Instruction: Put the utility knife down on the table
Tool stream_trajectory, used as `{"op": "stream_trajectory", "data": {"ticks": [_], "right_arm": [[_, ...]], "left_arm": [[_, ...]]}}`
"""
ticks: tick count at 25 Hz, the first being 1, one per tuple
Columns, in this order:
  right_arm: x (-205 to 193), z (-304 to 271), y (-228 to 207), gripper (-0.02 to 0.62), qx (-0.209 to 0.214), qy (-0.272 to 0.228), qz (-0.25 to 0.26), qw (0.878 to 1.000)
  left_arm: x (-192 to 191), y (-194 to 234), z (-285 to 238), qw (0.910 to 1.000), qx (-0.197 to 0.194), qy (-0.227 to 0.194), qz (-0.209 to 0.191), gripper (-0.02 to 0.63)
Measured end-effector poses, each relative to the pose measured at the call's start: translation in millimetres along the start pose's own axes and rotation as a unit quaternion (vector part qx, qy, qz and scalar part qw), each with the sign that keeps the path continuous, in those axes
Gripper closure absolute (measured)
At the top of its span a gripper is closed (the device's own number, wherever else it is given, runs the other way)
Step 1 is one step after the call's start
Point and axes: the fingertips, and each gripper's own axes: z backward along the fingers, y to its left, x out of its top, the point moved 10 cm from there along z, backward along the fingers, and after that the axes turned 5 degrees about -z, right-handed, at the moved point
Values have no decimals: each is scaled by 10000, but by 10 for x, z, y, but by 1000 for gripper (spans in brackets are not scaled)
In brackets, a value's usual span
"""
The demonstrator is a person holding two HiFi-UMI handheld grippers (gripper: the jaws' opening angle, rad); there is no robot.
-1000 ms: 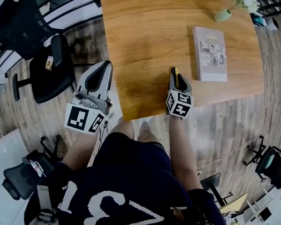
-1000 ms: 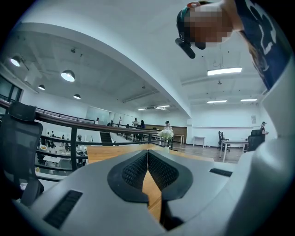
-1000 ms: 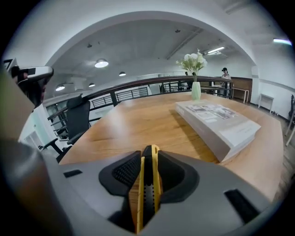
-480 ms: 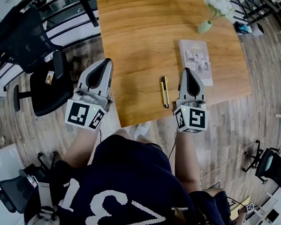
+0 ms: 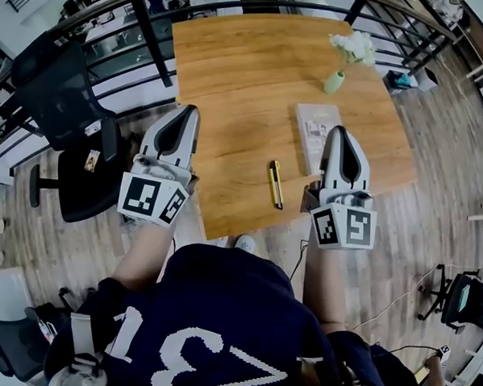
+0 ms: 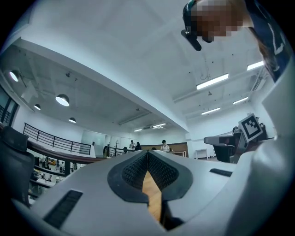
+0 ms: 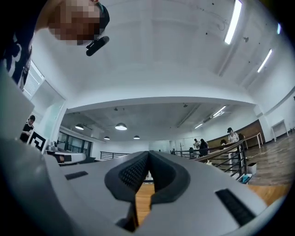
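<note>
The yellow and black utility knife (image 5: 274, 183) lies flat on the wooden table (image 5: 239, 83) near its front edge, touched by neither gripper. To the knife's right my right gripper (image 5: 341, 138) is lifted above the table, jaws shut and empty; in the right gripper view (image 7: 147, 162) the pads meet with nothing between them. At the table's left edge my left gripper (image 5: 183, 117) is also raised and shut on nothing, and the left gripper view (image 6: 147, 156) shows its pads closed against the ceiling and far railing.
A booklet (image 5: 316, 136) lies on the table just behind the right gripper. A small green vase with white flowers (image 5: 338, 72) stands further back. Black office chairs (image 5: 75, 131) are on the floor at left; railings (image 5: 154, 14) run behind the table.
The right gripper let go of the knife on the table, shut its jaws and rose to the right of it. The left gripper also rose. The head view pulled back.
</note>
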Motion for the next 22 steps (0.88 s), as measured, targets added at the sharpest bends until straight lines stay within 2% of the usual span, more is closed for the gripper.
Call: {"op": "stream_trajectory", "data": {"ticks": [6, 22], "right_arm": [[52, -10, 43, 571, 150, -26, -49, 9999], [100, 10, 115, 571, 260, -15, -153, 9995]], "left_arm": [[25, -13, 41, 9999, 101, 4, -9, 591], [-5, -69, 72, 9999, 82, 68, -47, 591]]}}
